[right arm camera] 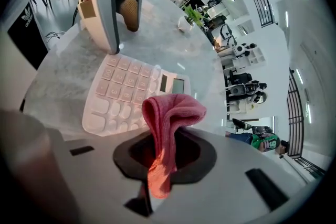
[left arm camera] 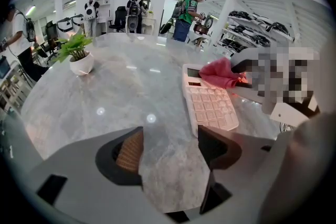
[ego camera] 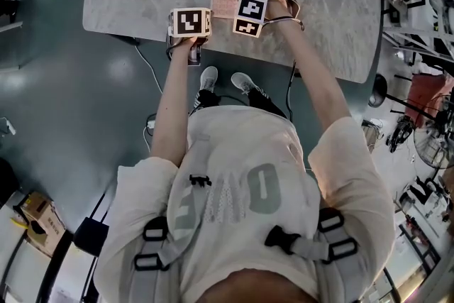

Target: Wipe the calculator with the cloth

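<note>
So the right tool (right arm camera: 163, 155) is clamped tight on the pink cloth (right arm camera: 170, 110). A bunched fold sticks out past the jaws and hangs right over the screen end of the calculator (right arm camera: 123, 92). The calculator lies flat on the marble bench (left arm camera: 121, 81), near the person's edge, keys up.

The left tool (left arm camera: 168, 149) has its jaws spread wide with nothing in them, only bare bench showing in the gap. It sits just beside the calculator's near corner, not touching it as far as the views show.

Looks like the wipe itself is the step in hand. To do it well, the person should probably bring the cloth down until the fold flattens on the keys, then drag it in long passes from screen to bottom row. Dabbing with the tip wouldn't cover much. That bench looks slick and the calculator looks light, so it could skate. Parking the left tool against the near edge as a stop would be smart. Light pressure too, so the hard jaws don't hit the keys.

Count: one calculator, one cloth, two tools, one potted plant (left arm camera: 79, 55) well off to the left.
</note>
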The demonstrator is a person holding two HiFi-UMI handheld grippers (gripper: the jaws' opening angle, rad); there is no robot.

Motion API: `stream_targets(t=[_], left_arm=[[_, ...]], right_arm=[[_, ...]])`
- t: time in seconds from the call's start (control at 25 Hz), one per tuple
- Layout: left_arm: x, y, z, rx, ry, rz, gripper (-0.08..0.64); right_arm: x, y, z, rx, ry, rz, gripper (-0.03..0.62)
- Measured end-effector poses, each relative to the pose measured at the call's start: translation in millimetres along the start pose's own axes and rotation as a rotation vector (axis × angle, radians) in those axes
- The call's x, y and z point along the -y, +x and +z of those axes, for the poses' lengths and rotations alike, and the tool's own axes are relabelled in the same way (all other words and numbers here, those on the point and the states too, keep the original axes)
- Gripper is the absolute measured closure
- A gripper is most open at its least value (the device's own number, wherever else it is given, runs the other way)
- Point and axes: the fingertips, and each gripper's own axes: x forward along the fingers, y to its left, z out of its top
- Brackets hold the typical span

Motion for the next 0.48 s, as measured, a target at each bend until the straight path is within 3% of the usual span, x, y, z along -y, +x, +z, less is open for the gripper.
stream_targets(t=[0.48], left_arm=[[1.3, -2.5, 5.8, 0.025, 0.015, 0.002, 0.225]], right_arm=[[-27.2, -14.6, 4.4, 0.022, -0.005, 0.09, 0.537]])
